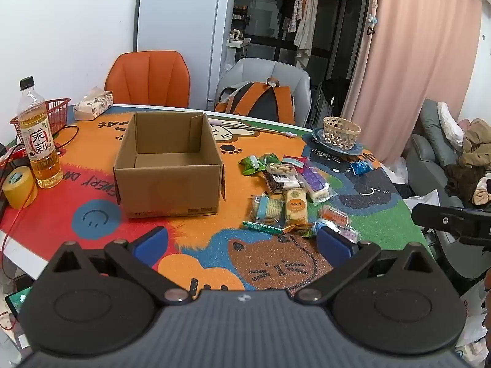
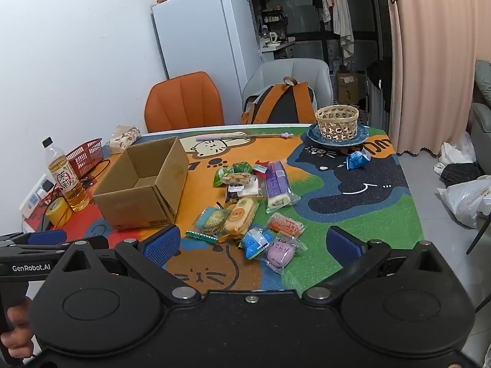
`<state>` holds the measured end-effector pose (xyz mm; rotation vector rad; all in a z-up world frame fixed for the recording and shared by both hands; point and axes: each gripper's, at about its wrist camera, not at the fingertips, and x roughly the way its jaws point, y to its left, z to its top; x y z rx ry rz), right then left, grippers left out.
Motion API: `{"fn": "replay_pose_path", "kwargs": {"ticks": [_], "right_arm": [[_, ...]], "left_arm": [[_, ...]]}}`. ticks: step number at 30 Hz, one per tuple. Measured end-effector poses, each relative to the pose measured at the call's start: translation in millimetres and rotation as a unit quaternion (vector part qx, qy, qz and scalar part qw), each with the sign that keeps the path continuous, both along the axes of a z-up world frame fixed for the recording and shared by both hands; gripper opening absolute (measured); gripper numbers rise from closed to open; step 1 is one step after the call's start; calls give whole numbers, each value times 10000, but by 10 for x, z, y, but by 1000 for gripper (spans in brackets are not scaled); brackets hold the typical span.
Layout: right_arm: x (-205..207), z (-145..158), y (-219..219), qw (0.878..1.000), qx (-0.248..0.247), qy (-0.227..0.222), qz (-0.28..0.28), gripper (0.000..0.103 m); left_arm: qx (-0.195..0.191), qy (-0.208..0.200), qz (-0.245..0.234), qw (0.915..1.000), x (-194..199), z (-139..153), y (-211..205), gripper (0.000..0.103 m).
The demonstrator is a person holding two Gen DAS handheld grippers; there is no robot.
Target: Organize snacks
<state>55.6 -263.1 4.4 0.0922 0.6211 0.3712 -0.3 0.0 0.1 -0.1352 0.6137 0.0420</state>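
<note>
Both grippers, left [image 1: 242, 239] and right [image 2: 253, 243], hover with jaws wide and empty at the table's [image 1: 383, 224] near edge, apparently poised for a first pick. The snacks [image 2: 245, 202], small bright wrappers, lie heaped at three o'clock from the empty box [image 1: 168, 165].

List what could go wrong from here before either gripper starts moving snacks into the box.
1. The snack pile overlaps, so the right gripper, now open and empty, may pinch two packets or drag neighbours.
2. The cardboard box looks light and empty; a nudge from the left gripper could slide it toward the tea bottle.
3. The blue packet lies apart beside the plate and could be missed.
</note>
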Motion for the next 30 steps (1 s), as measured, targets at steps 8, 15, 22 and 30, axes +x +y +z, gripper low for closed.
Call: {"fn": "replay_pose_path", "kwargs": {"ticks": [8,15,22,30], "right_arm": [[-8,2,2,10000,3,-49,-12,103],[-3,-8,6,10000,1,-40,-5,103],[-10,16,5,10000,0,-54,-1,103],[-8,12,43,10000,-33,-49,-9,103]], "left_arm": [[9,2,7,10000,-4,3,-1,103],[21,-20,2,10000,-2,-1,-18,103],[39,-4,31,10000,0,21,-16,103],[81,-54,74,9999,-3,-6,-33,103]]}}
